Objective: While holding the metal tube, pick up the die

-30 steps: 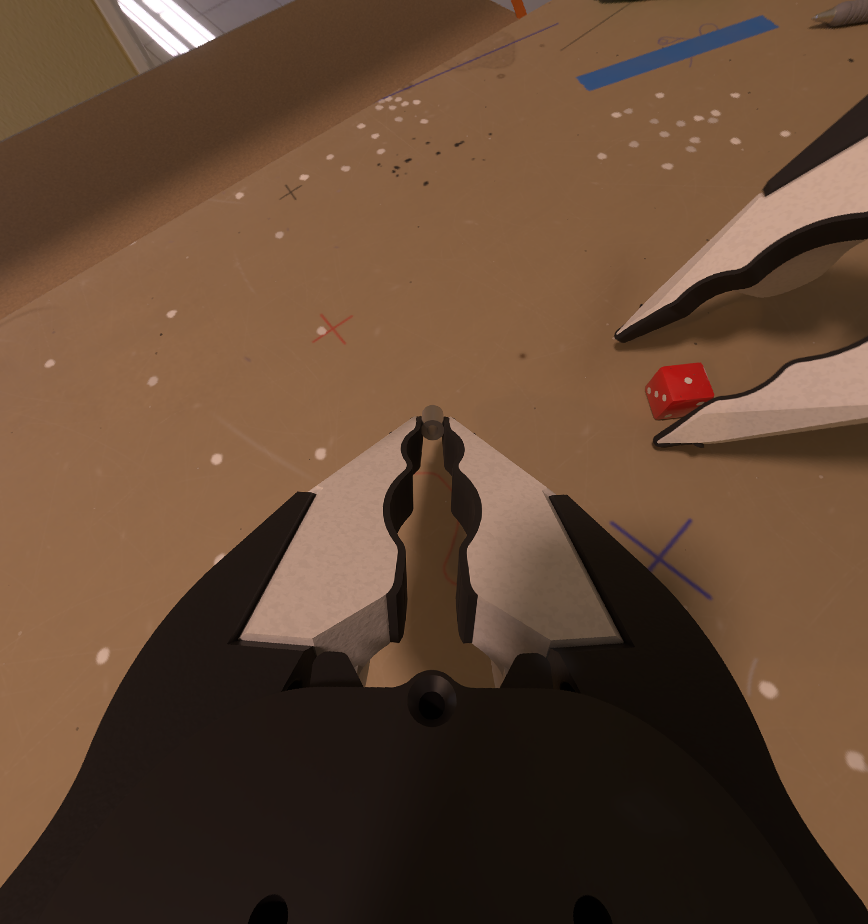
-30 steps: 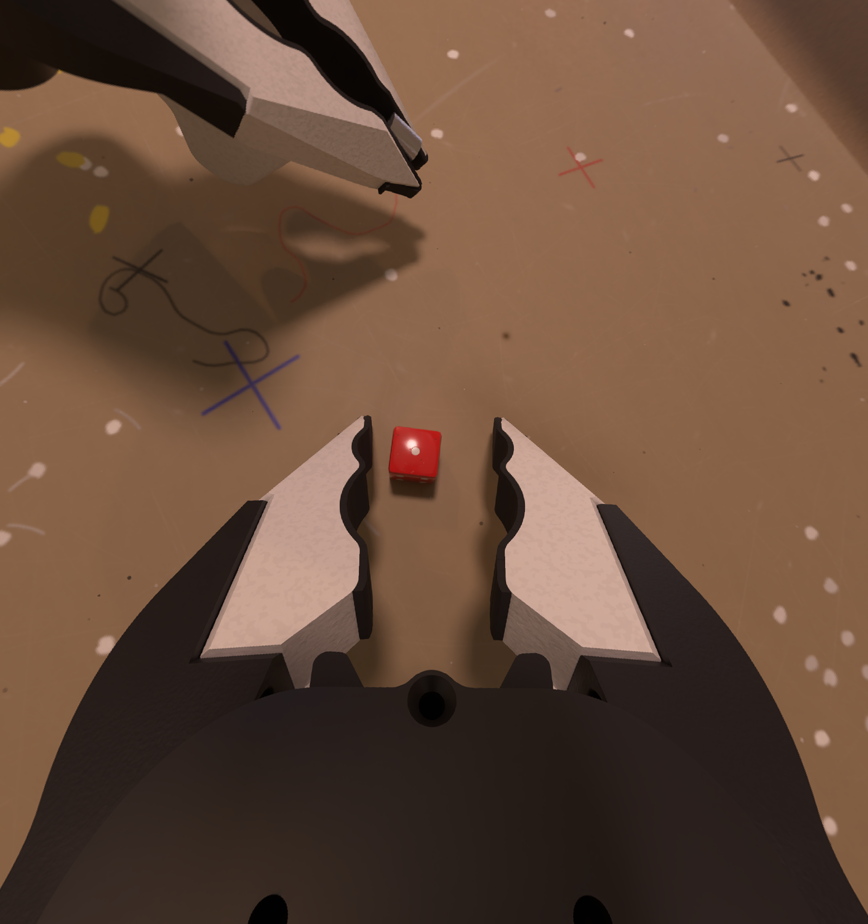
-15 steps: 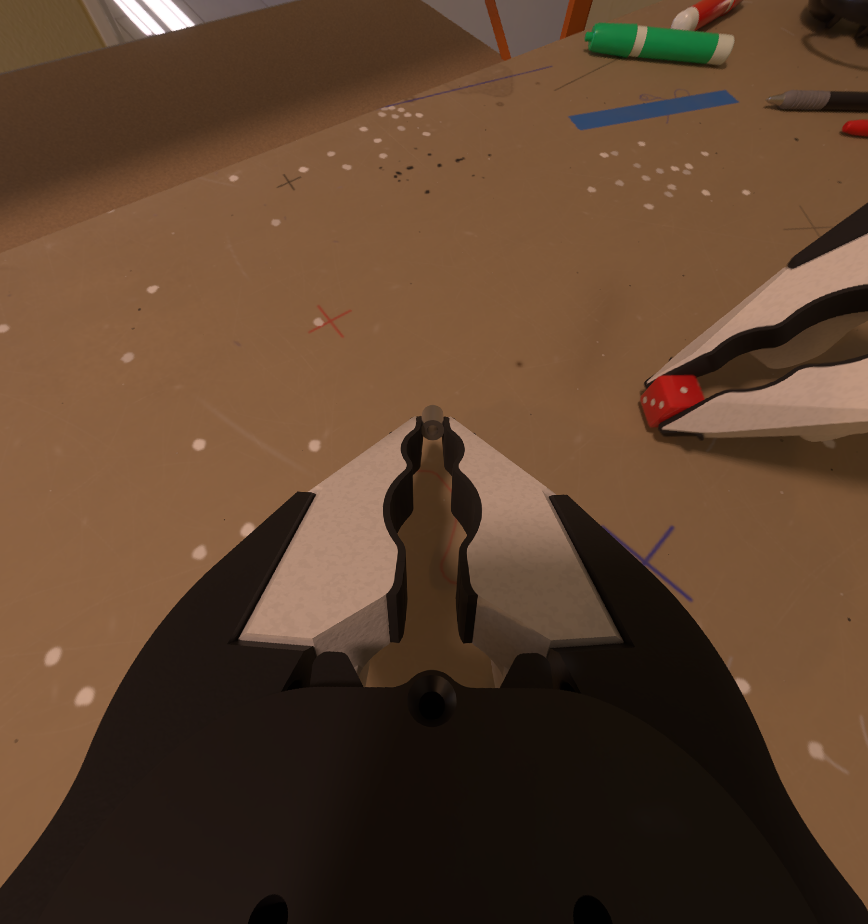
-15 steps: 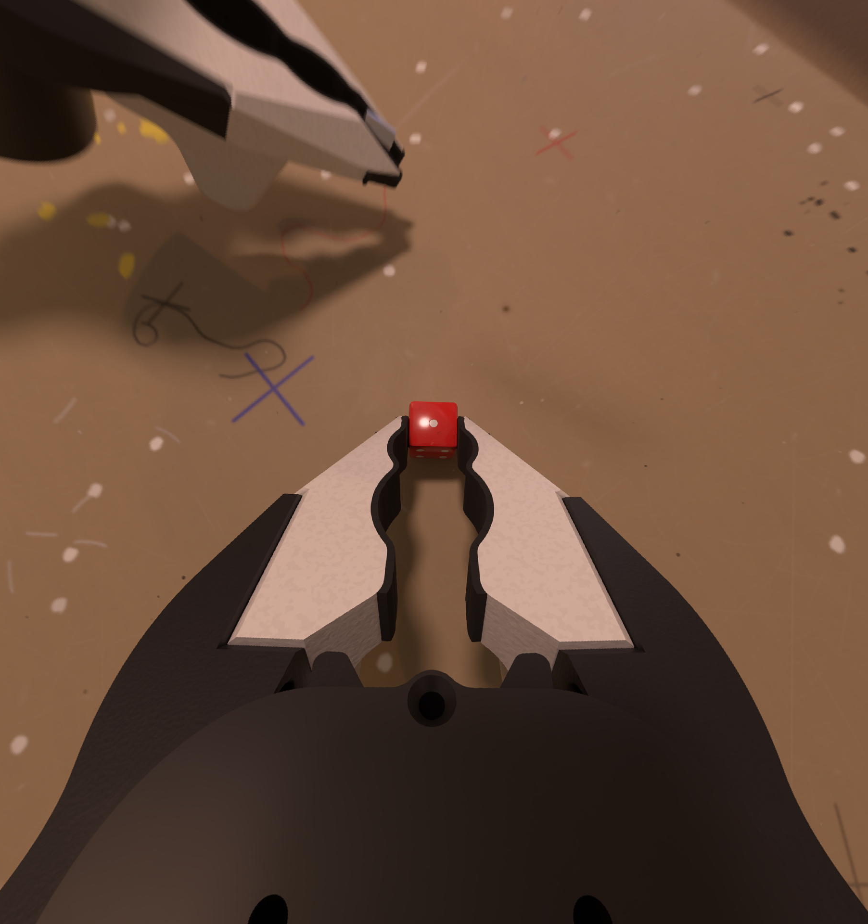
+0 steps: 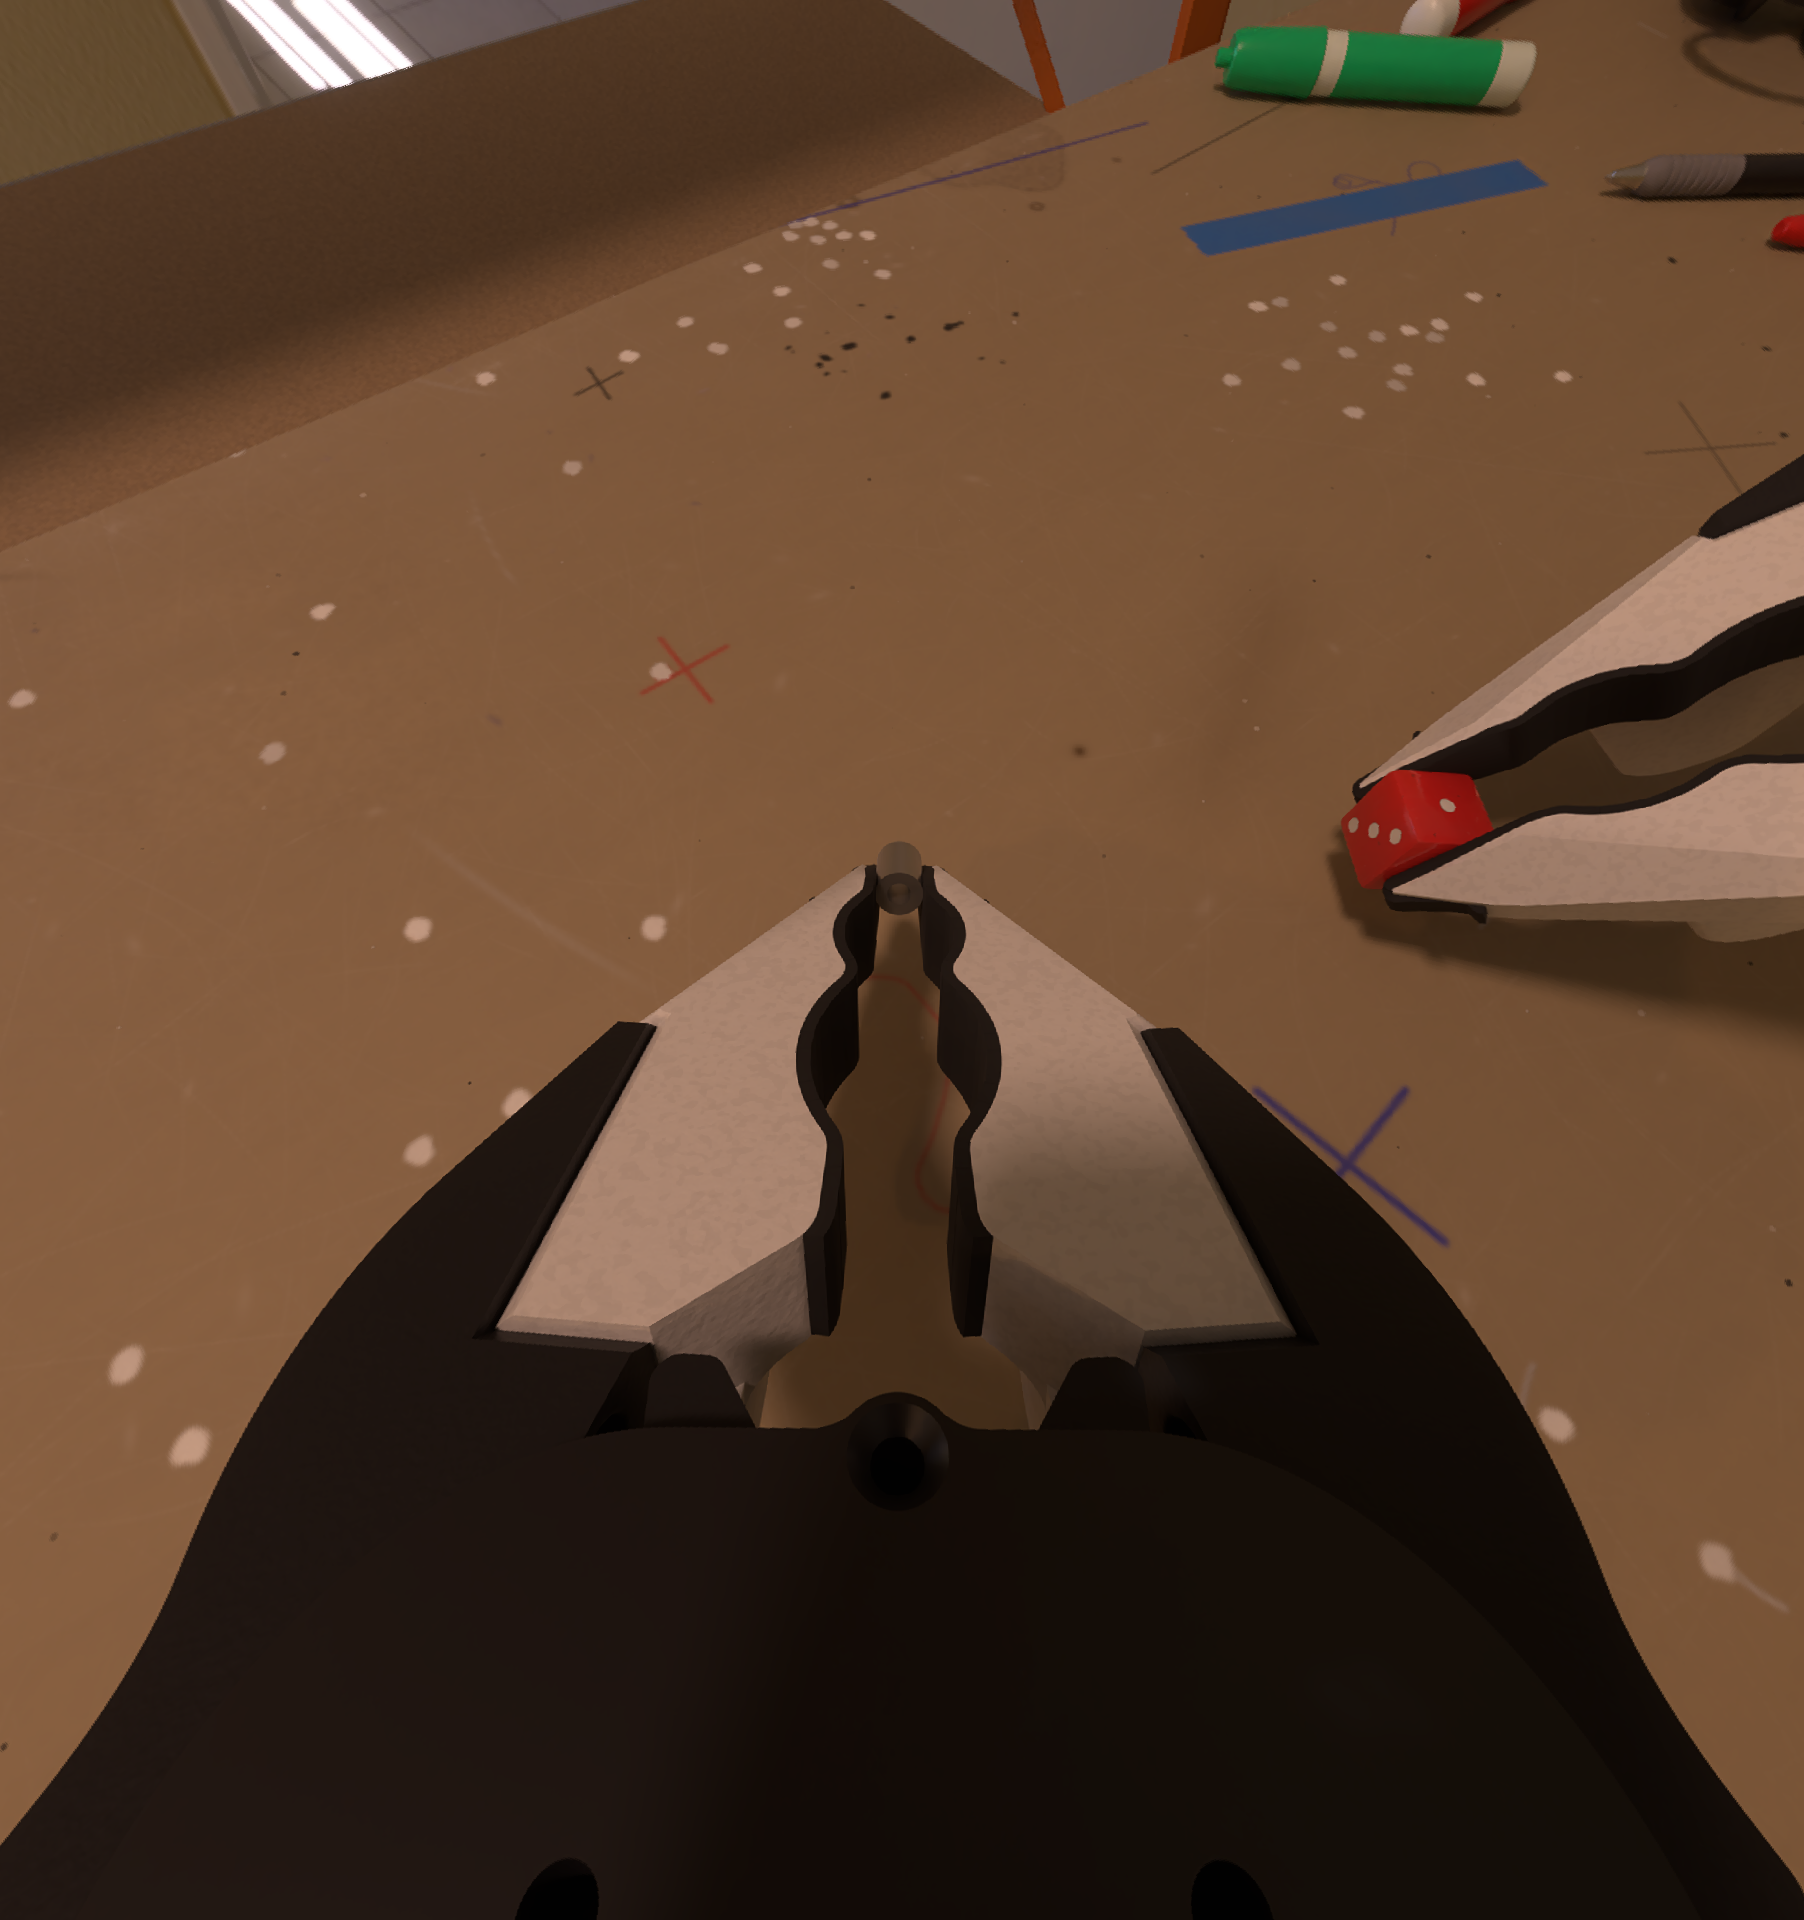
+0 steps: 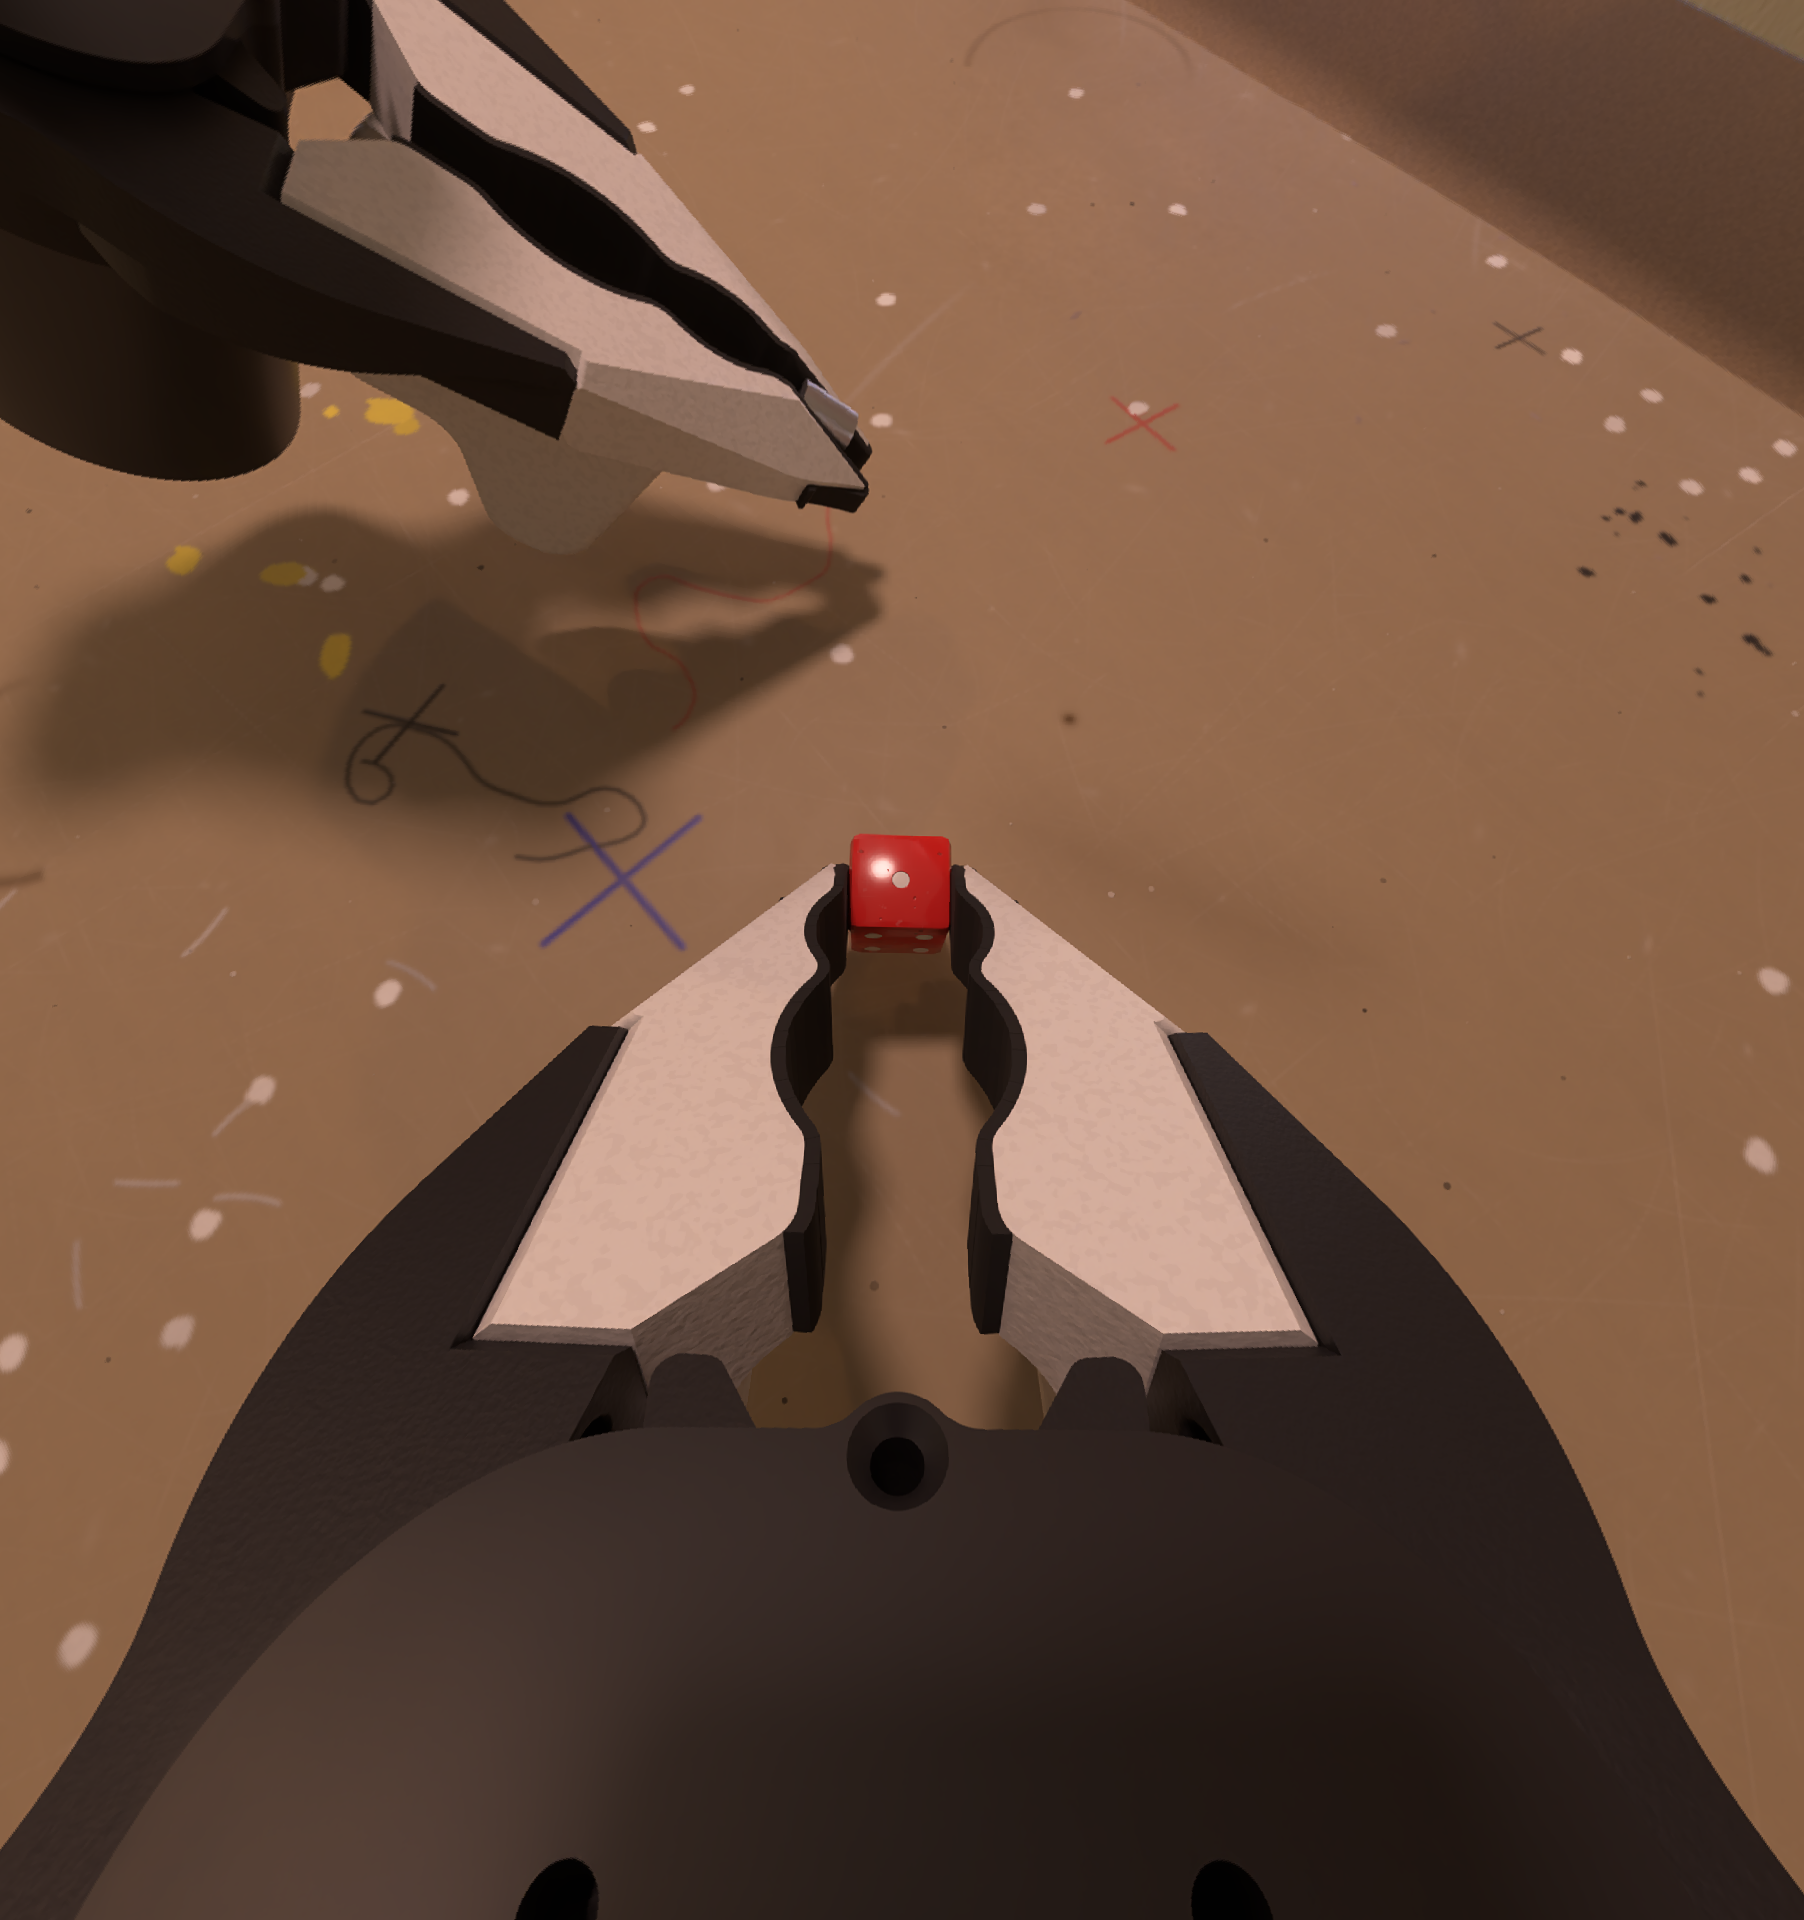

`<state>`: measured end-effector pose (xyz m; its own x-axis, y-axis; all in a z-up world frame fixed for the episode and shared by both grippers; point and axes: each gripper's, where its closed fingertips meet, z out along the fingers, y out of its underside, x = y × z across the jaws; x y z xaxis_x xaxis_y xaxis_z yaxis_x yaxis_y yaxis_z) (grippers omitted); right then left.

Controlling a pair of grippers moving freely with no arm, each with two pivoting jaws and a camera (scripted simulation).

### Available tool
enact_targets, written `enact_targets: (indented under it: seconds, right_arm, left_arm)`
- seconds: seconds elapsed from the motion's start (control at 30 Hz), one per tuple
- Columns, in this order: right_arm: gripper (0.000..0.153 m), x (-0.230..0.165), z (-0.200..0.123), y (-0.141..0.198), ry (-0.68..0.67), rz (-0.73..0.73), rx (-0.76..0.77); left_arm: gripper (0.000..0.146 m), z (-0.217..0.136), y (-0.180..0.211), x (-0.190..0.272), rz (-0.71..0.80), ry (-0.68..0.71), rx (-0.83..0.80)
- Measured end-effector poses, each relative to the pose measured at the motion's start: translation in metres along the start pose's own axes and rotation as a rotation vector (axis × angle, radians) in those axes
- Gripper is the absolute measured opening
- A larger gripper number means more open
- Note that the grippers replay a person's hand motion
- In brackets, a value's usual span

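My left gripper (image 5: 898,883) is pinched on the metal tube (image 5: 899,878) at the very fingertips — the short grey tube shows end-on in my left wrist view, long axis running forward along the fingers, open end toward the camera. In the right wrist view its tip (image 6: 833,410) pokes out past the fingers, pointing away from the gripper body. My right gripper (image 6: 899,894) is clamped on the red die (image 6: 899,881) at its tips, one-pip face up, held above the brown table (image 6: 1397,831). Far off on the table: green marker (image 5: 1376,64), blue tape strip (image 5: 1365,206), a grey-and-black pen (image 5: 1729,175).
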<state>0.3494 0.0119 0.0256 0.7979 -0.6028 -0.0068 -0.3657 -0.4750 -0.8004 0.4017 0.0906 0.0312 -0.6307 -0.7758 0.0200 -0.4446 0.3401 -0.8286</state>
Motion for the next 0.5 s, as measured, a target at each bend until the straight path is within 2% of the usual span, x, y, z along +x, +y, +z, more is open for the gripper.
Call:
enact_targets:
  seconds: [0.5]
  right_arm:
    - [0.019, 0.0057, -0.0055, -0.0014, 0.018, 0.021, 0.022]
  left_arm:
    - [0.007, 0.0004, 0.0005, -0.0003, -0.010, 0.005, -0.003]
